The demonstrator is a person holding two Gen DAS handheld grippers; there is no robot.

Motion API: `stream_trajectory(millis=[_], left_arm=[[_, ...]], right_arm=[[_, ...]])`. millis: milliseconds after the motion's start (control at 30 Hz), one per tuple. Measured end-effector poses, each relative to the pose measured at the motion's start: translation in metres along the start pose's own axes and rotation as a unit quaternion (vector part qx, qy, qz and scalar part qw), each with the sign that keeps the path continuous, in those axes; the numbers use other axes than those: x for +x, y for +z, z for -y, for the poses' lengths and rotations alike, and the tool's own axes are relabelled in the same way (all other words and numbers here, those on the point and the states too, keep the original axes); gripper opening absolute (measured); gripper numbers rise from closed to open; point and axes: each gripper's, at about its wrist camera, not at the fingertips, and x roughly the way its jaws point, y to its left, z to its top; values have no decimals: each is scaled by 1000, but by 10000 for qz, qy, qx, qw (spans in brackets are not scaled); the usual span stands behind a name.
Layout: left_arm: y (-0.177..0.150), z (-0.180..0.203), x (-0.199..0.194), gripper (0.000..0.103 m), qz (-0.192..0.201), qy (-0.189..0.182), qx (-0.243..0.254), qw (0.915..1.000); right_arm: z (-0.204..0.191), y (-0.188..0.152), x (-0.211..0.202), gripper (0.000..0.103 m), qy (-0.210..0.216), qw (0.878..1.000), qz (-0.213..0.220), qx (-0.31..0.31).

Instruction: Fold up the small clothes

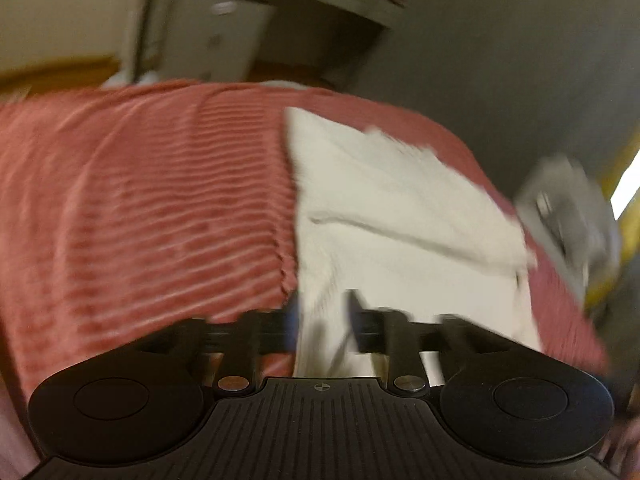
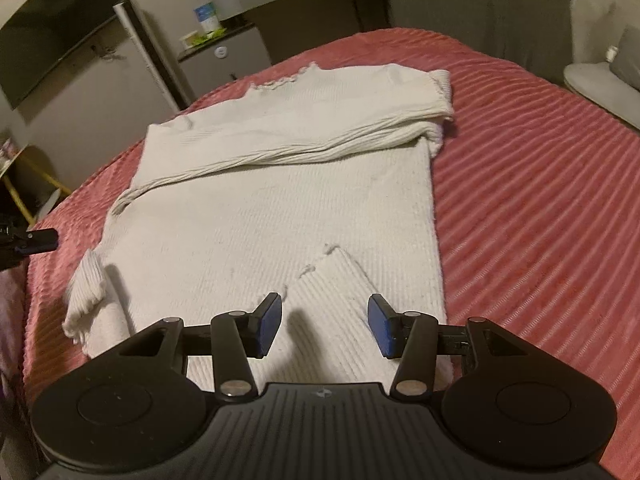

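We see a ribbed white knit sweater [image 2: 280, 200], sleeve folded across, on the corduroy-striped pink bedspread [image 2: 540, 200], our right gripper [image 2: 324, 326] parted, empty, our left gripper [image 1: 320, 320] blurred, grip unclear.

No text, label, brand or number can be read in either view. A bottle [image 2: 207, 16] on the far counter [image 2: 224, 32] carries a blue and white label, too small and blurred to make out.

Left wrist view motion-blurred throughout; white garment [image 1: 400, 208] between smeared jaws, contact unclear.
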Motion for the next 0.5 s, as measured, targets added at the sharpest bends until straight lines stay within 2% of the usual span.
stream_trajectory(millis=[33,133,300,367,400,500], left_arm=[[-4,5,0,55,-13,-31,316,9995],[-14,22,3,59,-125,-289,1019,9943],[-18,36,10,72,-178,-838,1308,9877],[-16,40,11,88,-242,-1160,1463,9821],[-17,42,11,90,-220,-1222,1573,9797],[-17,48,17,91,-265,-1312,1895,9727]], right_arm=[[-1,0,1,47,-8,9999,-27,-105],[-5,1,6,47,-44,9991,-104,-418],[-11,8,16,47,-295,9963,-169,-795],[-5,12,17,52,-213,9978,-135,-608],[-1,14,20,56,-103,9984,-219,-502],[-2,12,28,56,42,9973,-380,-624]])
